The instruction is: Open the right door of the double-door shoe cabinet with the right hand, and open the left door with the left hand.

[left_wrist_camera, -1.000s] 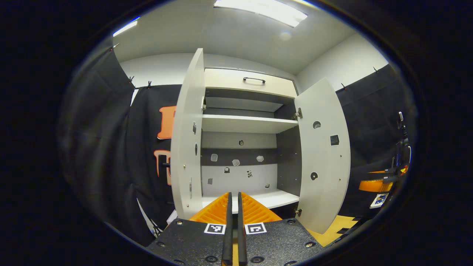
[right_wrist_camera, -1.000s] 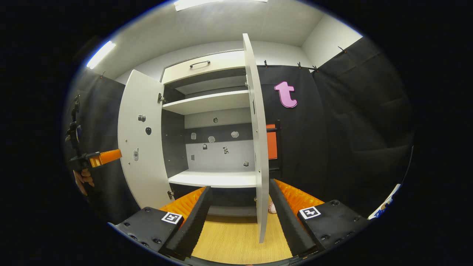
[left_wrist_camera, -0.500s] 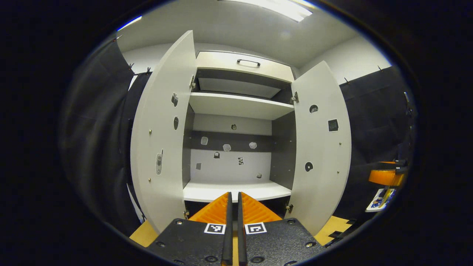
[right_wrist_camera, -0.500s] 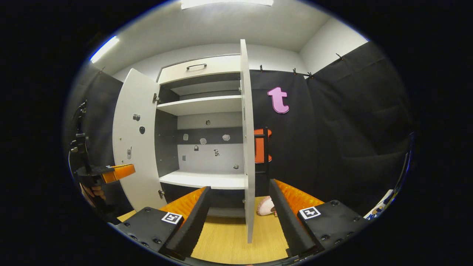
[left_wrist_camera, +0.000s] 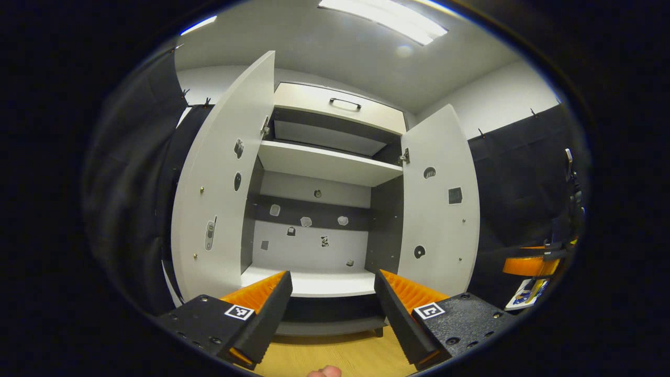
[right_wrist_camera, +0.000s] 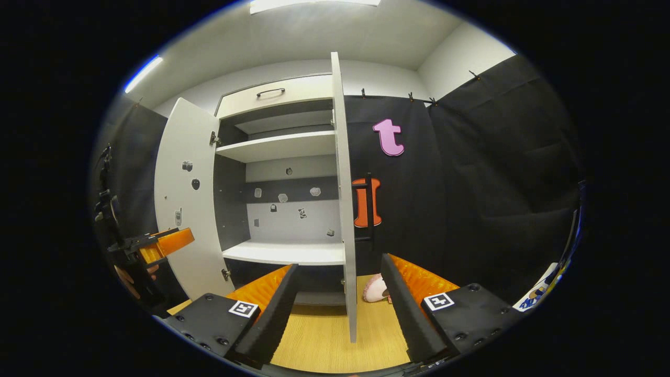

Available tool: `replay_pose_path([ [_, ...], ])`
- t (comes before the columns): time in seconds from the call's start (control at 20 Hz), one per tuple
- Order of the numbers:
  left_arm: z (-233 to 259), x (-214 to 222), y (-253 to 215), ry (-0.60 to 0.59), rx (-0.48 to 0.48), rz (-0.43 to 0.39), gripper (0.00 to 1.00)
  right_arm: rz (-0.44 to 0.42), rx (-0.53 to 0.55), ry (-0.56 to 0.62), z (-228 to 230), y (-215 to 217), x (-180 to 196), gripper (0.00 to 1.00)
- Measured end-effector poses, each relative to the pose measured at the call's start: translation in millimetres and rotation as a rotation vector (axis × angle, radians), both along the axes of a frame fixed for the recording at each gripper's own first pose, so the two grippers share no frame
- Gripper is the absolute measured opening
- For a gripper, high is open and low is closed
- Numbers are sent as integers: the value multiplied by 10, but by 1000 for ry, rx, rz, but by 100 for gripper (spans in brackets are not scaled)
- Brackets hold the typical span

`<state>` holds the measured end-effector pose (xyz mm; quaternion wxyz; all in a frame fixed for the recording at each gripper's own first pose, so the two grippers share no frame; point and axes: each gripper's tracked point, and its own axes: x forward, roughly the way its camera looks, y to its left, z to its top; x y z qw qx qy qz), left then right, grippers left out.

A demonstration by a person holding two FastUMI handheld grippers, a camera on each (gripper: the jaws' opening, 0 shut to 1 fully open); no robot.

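In the left gripper view the left claw (left_wrist_camera: 331, 309) stands released, its fingers spread wide above the wooden floor (left_wrist_camera: 335, 356) and holding nothing. In the right gripper view the right claw (right_wrist_camera: 337, 301) is likewise released, with the edge of the right door (right_wrist_camera: 345, 209) standing between its fingers but touching neither. Beyond them the shoe cabinet (left_wrist_camera: 324, 157) has both doors swung wide, the left door (left_wrist_camera: 220, 188) included, baring its white shelves (left_wrist_camera: 327, 165); a pink slipper (right_wrist_camera: 374, 290) lies on the floor beside the right door.

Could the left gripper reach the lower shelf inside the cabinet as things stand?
Probably yes. The left door and right door both stand swung wide, and the left gripper, its fingers spread apart, points straight at the bare lower shelf with nothing between them.
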<state>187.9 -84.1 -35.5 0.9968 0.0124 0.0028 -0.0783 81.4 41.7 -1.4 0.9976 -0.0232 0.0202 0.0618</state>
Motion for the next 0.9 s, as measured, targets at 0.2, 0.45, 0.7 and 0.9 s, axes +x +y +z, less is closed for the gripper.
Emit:
replay_pose_path([
  [0.2, 37, 14, 92, -19, 34, 24, 95, -4, 3, -9, 22, 6, 17, 99],
  [0.45, 16, 12, 137, -8, 63, 26, 95, -2, 0, -7, -3, 22, 22, 99],
  [0.7, 26, 15, 141, -14, 60, 32, 95, -5, -1, -8, 1, 25, 7, 99],
  [0.9, 36, 13, 166, -18, 76, 31, 95, -4, 1, -11, 8, 37, 5, 99],
])
